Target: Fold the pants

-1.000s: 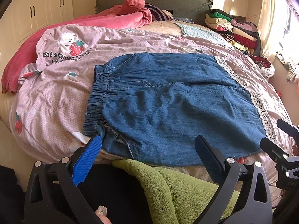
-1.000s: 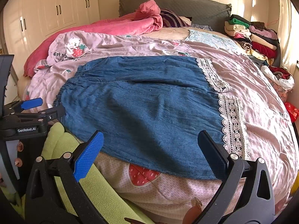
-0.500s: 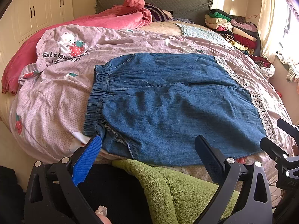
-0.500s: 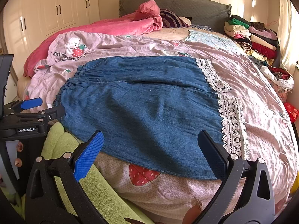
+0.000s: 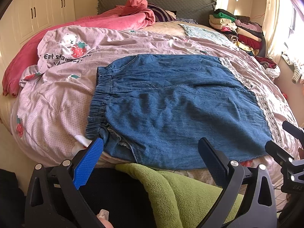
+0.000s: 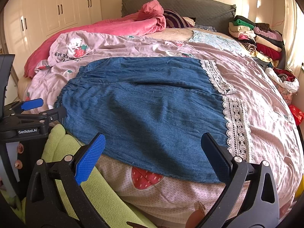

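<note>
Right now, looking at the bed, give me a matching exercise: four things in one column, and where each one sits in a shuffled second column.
1. blue denim pants
2. crumpled pink blanket
3. stack of folded clothes
4. white lace trim

A. far right, by the headboard
B. along the pants' leg ends
C. spread flat on the pink strawberry-print quilt
D. far left, near the headboard

Pairs: 1-C, 2-D, 3-A, 4-B
</note>
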The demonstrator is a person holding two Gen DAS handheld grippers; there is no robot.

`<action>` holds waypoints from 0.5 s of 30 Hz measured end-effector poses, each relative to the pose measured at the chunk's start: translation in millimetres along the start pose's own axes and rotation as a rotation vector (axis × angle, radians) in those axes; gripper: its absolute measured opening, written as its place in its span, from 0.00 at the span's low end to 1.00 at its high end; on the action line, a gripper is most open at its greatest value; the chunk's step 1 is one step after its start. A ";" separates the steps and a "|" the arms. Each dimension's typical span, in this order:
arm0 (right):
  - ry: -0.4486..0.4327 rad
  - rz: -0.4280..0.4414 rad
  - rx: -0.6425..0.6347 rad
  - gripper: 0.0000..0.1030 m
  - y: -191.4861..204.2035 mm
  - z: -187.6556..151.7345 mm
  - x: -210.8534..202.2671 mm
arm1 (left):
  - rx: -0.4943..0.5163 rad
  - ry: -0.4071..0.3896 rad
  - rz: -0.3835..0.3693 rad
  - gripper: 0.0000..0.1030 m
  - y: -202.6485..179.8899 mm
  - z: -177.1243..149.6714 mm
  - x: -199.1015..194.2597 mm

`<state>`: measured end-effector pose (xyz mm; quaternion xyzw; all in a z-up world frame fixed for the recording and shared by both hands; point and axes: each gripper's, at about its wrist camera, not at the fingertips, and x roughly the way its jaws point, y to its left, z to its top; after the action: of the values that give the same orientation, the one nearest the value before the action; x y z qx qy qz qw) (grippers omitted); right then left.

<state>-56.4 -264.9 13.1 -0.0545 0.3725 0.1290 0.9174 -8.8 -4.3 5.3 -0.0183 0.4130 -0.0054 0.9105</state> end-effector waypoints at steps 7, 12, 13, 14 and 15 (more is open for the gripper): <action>0.006 0.018 -0.013 0.92 5.4 6.2 9.0 | 0.000 0.002 0.012 0.96 7.9 9.5 5.8; 0.002 0.039 -0.028 0.92 9.2 21.0 21.0 | -0.011 0.012 0.012 0.96 19.5 24.4 22.9; -0.003 0.044 -0.031 0.92 9.2 25.3 22.9 | -0.012 0.013 0.013 0.96 21.0 26.2 25.8; -0.013 0.044 -0.038 0.92 9.3 31.2 25.6 | -0.011 0.016 0.016 0.96 22.9 28.7 28.8; -0.020 0.047 -0.045 0.92 10.4 35.4 27.8 | -0.010 0.017 0.019 0.96 25.4 31.7 31.8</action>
<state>-16.5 -242.6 19.0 -0.0649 0.3616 0.1593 0.9163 35.8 21.2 1.3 -0.0191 0.4207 0.0054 0.9070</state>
